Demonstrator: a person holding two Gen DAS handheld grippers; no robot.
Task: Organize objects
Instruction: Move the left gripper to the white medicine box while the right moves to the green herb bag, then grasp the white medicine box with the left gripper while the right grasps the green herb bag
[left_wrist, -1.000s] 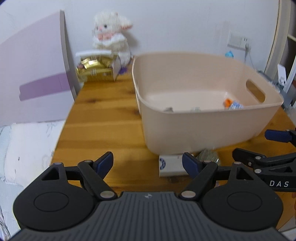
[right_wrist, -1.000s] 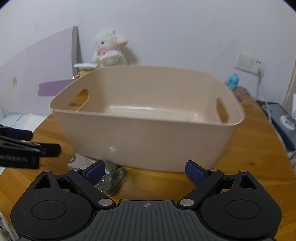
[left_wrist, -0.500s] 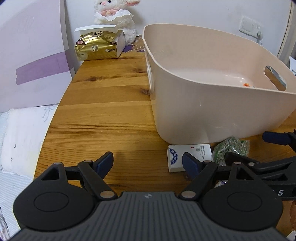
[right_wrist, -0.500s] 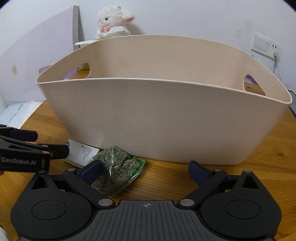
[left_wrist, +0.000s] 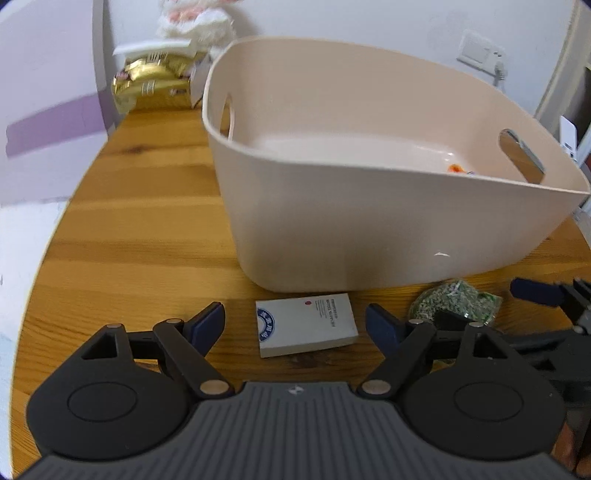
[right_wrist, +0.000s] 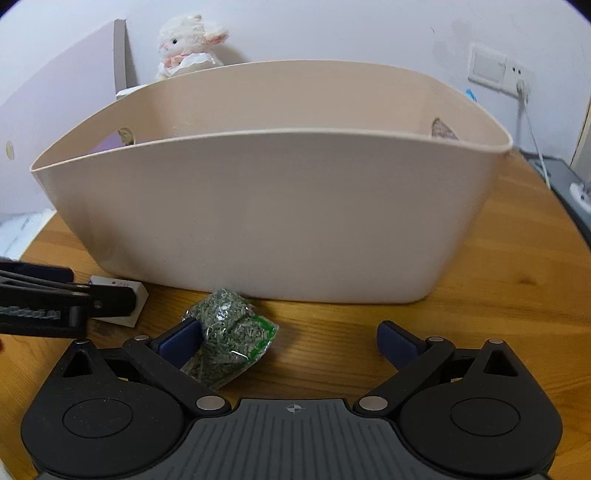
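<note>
- White box (left_wrist: 306, 324) lies flat on the counter (left_wrist: 140, 229), just in front of the beige bin (left_wrist: 369, 221) — now centred between my left fingers (left_wrist: 294, 318), which are spread wide and empty; half a second ago it sat off by the right finger.
- Green herb packet (right_wrist: 229, 336) beside it, against the inner finger of my right gripper (right_wrist: 291, 338) — open, nothing held.
- Both lined up; closing comes next, I judge.

Pale beige plastic tub (left_wrist: 369, 229); white flat box (left_wrist: 306, 328), blue round emblem; clear packet of green flakes (right_wrist: 229, 336); honey-brown striped wooden table (left_wrist: 140, 236); gold foil pack (left_wrist: 151, 86).
</note>
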